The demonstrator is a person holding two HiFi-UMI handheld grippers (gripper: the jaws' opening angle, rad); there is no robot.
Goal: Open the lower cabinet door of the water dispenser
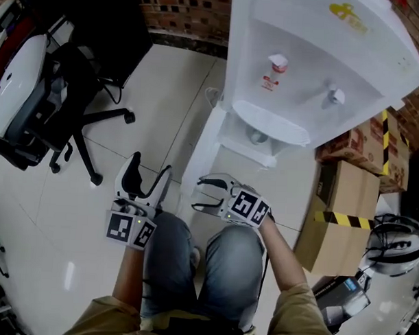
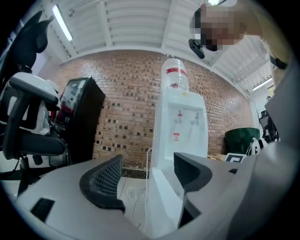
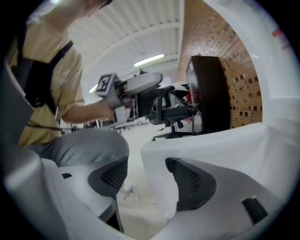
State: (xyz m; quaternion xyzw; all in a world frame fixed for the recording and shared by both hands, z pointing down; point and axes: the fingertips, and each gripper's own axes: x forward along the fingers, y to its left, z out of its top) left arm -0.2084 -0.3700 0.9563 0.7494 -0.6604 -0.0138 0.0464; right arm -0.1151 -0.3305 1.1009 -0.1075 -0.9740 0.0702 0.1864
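Two grippers are in the head view, both low in the frame above the person's knees (image 1: 192,266).

Water dispenser (image 1: 323,57): white, upper right of the head view, against the brick wall (image 1: 187,11). A red tap (image 1: 277,63) is on its front. In the left gripper view it stands at centre (image 2: 180,126) with a bottle (image 2: 174,75) on top.

Lower cabinet door (image 1: 199,156): already open. It stands out from the dispenser's base toward the bottom of the frame as a narrow white panel, with its free edge near frame centre.

Left gripper (image 1: 153,161): lower left of centre, just left of the door edge, pointing up-frame. Its own view (image 2: 146,171) shows the jaws released and wide apart. The door (image 2: 164,197) shows in the gap; whether it lies between the pads or beyond them I cannot tell. No pad touches it.

Right gripper (image 1: 197,194): centre of the frame, pointing toward frame left at the door's free edge. Its own view (image 3: 147,176) shows the jaws parted. The end of the door (image 3: 206,145) comes in from the right and stops within the gap. The pads are not seen pressing on it.

Surroundings: office chair (image 1: 68,90) upper left, cardboard boxes (image 1: 346,195) right, pale tiled floor (image 1: 164,93).
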